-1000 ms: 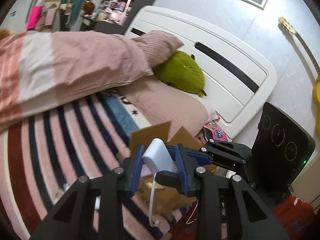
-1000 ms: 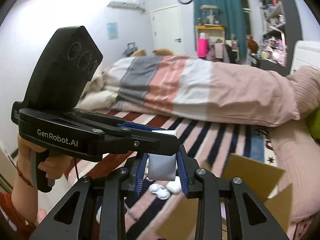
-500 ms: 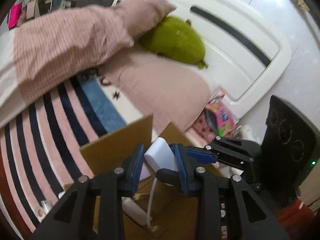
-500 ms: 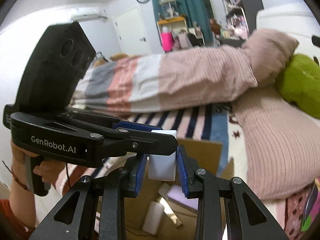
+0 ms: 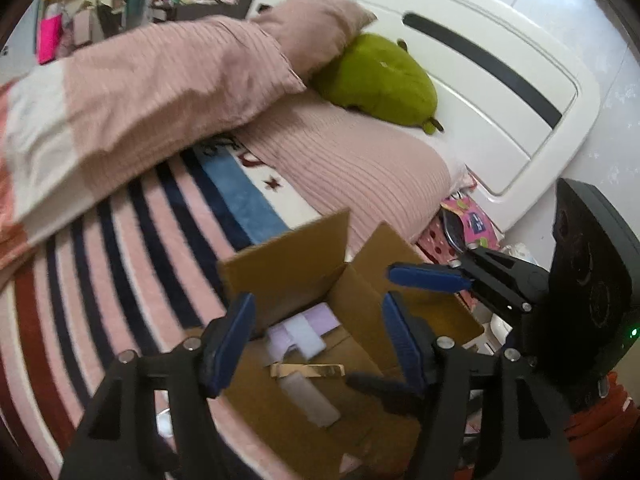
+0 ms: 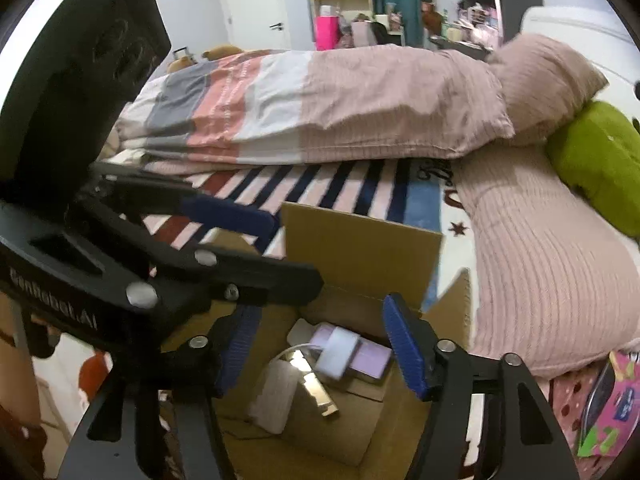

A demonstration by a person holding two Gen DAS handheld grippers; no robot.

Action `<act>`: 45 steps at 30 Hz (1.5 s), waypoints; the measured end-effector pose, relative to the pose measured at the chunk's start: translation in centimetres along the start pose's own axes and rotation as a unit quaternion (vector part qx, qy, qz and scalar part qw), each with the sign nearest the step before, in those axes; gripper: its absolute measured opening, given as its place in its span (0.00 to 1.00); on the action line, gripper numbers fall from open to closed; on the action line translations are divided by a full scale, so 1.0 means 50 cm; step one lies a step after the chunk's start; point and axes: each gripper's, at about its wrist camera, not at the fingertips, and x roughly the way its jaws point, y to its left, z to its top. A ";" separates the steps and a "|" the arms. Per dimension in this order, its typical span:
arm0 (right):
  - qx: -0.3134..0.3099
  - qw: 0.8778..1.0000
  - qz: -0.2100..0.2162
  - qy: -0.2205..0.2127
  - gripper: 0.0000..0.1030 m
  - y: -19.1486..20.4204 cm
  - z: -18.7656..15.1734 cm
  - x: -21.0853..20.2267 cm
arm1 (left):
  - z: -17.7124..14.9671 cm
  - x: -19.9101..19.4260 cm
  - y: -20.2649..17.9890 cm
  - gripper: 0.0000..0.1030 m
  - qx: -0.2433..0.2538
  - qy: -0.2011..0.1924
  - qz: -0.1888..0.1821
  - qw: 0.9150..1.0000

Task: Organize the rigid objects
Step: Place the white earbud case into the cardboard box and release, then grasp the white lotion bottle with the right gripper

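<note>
While the small white and lilac boxes (image 6: 352, 354) lie piled on the floor of the open cardboard box (image 6: 360, 248), I have both tools poised above them. My right gripper (image 6: 320, 348) is spread wide with nothing between its blue pads (image 6: 402, 350). My left gripper (image 5: 316, 344) is equally wide and touches nothing. That carton sits on the striped blanket (image 5: 132, 248), beside a pink pillow (image 5: 360, 176) and a green plush (image 5: 380, 80).

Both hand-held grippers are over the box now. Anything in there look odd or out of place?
Nothing looks damaged. The cardboard box holds a loose jumble: a white charger lies tilted across a purple case, its cable looping over a white block. Both the left hand-held gripper and right hand-held gripper are open and empty above it.
</note>
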 end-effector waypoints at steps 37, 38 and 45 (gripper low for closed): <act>0.008 0.988 0.066 0.140 0.38 0.294 -0.009 0.526 | -0.393 -0.157 0.447 0.75 -0.157 -0.072 0.180 0.968; 0.007 0.988 0.066 0.141 0.38 0.293 -0.008 0.529 | -0.392 -0.155 0.447 0.75 -0.157 -0.071 0.180 0.969; -0.018 0.990 0.054 0.127 0.20 0.316 -0.004 0.480 | -0.375 -0.160 0.419 0.75 -0.154 -0.076 0.139 0.975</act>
